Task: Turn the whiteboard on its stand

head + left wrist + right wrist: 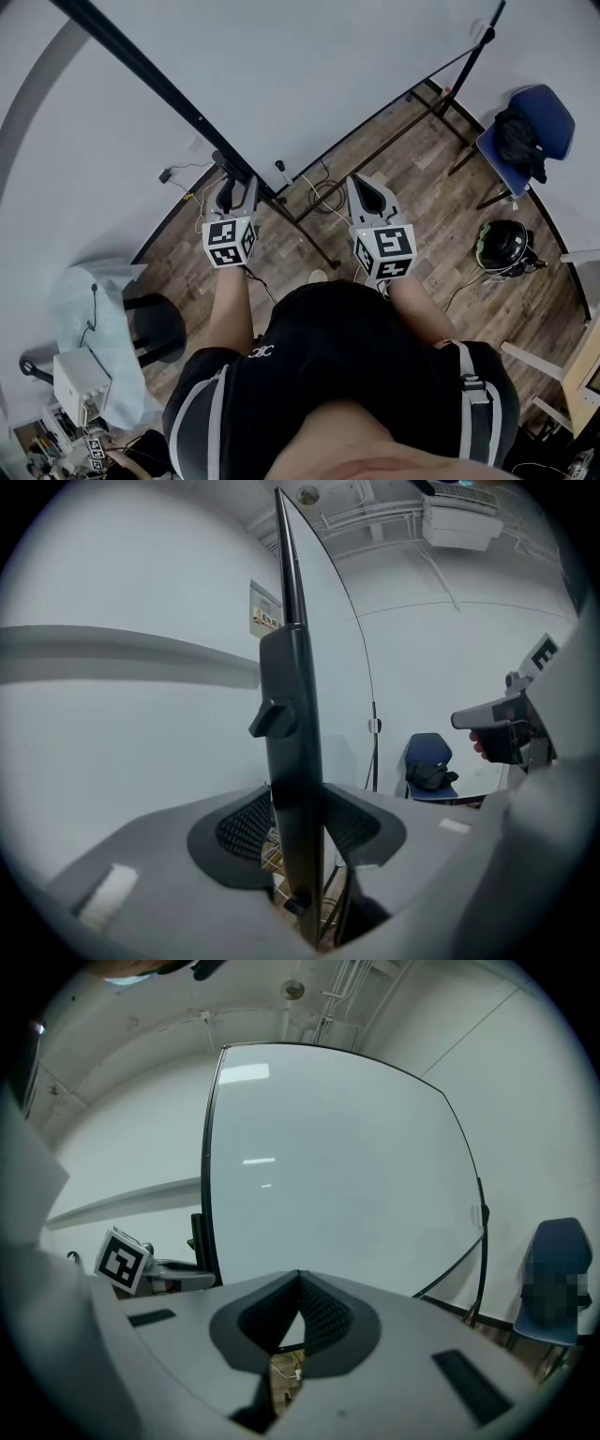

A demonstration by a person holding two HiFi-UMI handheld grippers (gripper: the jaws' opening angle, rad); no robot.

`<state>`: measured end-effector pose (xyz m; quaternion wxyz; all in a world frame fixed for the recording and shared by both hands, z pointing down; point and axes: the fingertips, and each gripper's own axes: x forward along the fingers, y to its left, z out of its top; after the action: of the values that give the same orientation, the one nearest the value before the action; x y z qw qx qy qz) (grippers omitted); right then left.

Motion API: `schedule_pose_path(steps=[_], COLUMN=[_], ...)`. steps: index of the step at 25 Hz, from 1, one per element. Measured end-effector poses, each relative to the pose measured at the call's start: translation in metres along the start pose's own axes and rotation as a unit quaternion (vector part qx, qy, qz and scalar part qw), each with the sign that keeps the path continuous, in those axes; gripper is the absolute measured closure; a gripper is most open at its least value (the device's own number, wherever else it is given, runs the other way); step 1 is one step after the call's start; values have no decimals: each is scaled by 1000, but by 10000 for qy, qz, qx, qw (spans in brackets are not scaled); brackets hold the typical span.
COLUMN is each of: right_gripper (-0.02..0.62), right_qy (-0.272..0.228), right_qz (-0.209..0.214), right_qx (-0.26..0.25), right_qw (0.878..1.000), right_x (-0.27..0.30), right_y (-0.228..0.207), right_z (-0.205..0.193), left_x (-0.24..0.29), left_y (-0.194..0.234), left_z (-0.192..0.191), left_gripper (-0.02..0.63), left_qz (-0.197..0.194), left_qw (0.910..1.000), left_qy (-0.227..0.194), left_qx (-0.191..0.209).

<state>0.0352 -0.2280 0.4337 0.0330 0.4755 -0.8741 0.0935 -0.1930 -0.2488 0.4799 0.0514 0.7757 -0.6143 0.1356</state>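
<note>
"When you looked over, where was the whiteboard (309,75)?"

"It stood upright on its stand (380,150), right in front of the person. Its wide face stretched away to the right."

"Which gripper was closer to it?"

"The left gripper (233,186). Its jaws were squeezed onto the black post (292,761) at the board's left edge, one jaw on each side, just under a little knob (270,719). The post ran straight up and down."

"And the other one?"

"The right gripper (365,187) was held out level, near the board's face but not touching it. Its jaws were pressed together with nothing in them. I think the left one would have to swing that edge around."
</note>
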Motion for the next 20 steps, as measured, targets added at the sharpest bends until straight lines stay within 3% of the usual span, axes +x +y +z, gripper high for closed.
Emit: schedule_pose_path(steps=[7,12,20], right_gripper=[591,591,591], right_qy=[79,113,237], right_qz=[127,247,353], right_qx=[-25,-65,-23], right_qw=[9999,9996,9991], right_x=[4,10,15], right_y=[14,29,32], right_z=[-5,-6,-14], left_x=[-22,-22,-23], left_y=[45,53,63], left_z=[-11,-11,-14], left_gripper=[442,442,443], left_qz=[479,449,715], left_qw=[9985,9987,9969], left_qy=[46,125,125], left_qx=[-275,-197,-309])
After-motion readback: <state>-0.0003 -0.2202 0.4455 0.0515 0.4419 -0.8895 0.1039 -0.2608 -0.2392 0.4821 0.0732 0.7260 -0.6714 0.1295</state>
